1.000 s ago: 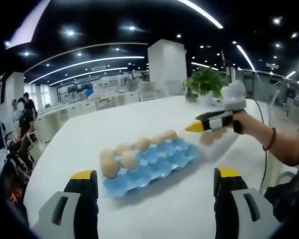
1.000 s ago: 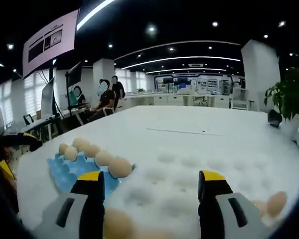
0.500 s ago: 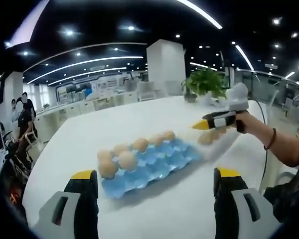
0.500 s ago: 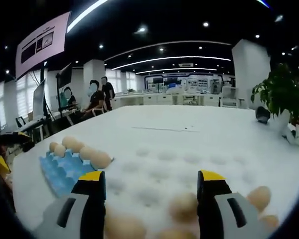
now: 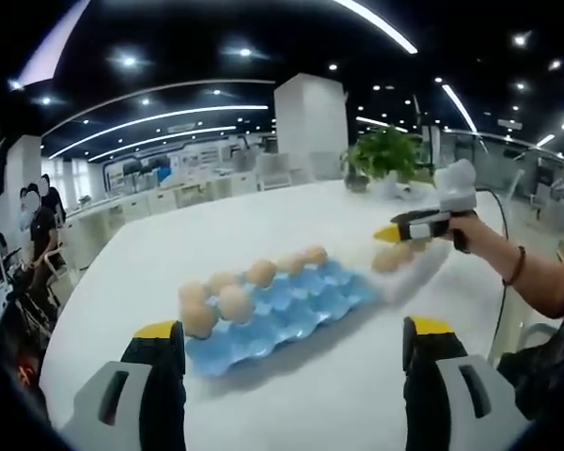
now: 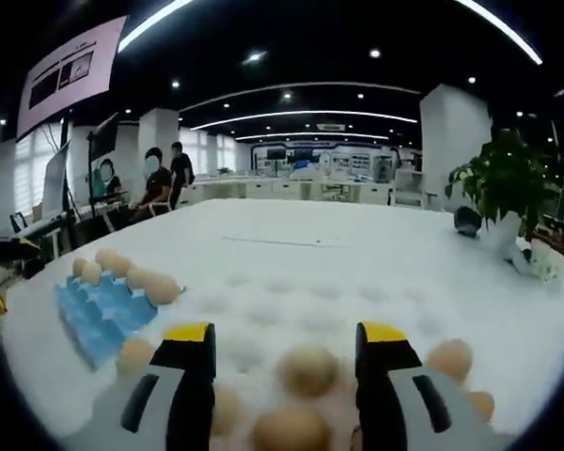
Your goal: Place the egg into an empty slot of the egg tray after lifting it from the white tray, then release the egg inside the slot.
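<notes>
Right gripper (image 6: 284, 349) hangs over the white tray (image 6: 376, 301), jaws apart, an egg (image 6: 307, 368) lying between their tips but not yet clasped. The egg looks nearly round from here, so its long axis cannot be told. The blue egg tray (image 5: 291, 305) sits just left of the white tray, its near slots empty. Left gripper (image 5: 287, 346), jaws apart and holding nothing, faces the blue tray from well off.

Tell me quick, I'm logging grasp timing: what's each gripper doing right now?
Left gripper: open, holding nothing, facing the blue egg tray.
Right gripper: open, jaws either side of an egg on the white tray, not yet gripped.
</notes>
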Demonstrator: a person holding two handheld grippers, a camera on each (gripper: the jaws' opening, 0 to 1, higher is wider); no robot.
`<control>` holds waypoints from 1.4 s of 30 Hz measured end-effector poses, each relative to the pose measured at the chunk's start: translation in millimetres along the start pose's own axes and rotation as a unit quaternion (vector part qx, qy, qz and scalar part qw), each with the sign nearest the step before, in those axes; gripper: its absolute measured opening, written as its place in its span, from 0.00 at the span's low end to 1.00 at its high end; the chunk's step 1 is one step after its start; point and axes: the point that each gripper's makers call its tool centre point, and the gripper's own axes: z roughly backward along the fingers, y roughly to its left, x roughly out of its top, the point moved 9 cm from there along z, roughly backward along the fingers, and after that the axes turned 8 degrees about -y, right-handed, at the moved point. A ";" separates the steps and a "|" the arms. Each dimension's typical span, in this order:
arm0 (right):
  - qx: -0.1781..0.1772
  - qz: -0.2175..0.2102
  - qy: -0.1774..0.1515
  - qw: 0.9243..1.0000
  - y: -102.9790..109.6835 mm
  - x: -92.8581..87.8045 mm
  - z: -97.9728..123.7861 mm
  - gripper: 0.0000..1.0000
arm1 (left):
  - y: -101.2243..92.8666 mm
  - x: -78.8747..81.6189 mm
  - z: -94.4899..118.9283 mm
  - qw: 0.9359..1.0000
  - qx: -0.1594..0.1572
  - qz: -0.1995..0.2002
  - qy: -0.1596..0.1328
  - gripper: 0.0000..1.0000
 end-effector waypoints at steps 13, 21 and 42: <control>-0.072 -0.014 0.025 0.997 -1.3 -14.9 -1.5 0.31 | 0.9 4.0 2.3 1.000 -0.005 0.009 -0.020 0.98; -0.087 -0.010 0.045 0.995 -1.6 -11.9 -4.1 0.29 | 1.9 1.7 2.4 1.000 -0.005 0.010 -0.016 0.98; -0.109 -0.039 0.034 0.993 -1.7 -11.7 -2.8 0.26 | 8.9 -4.1 7.2 1.000 0.009 0.008 -0.003 0.97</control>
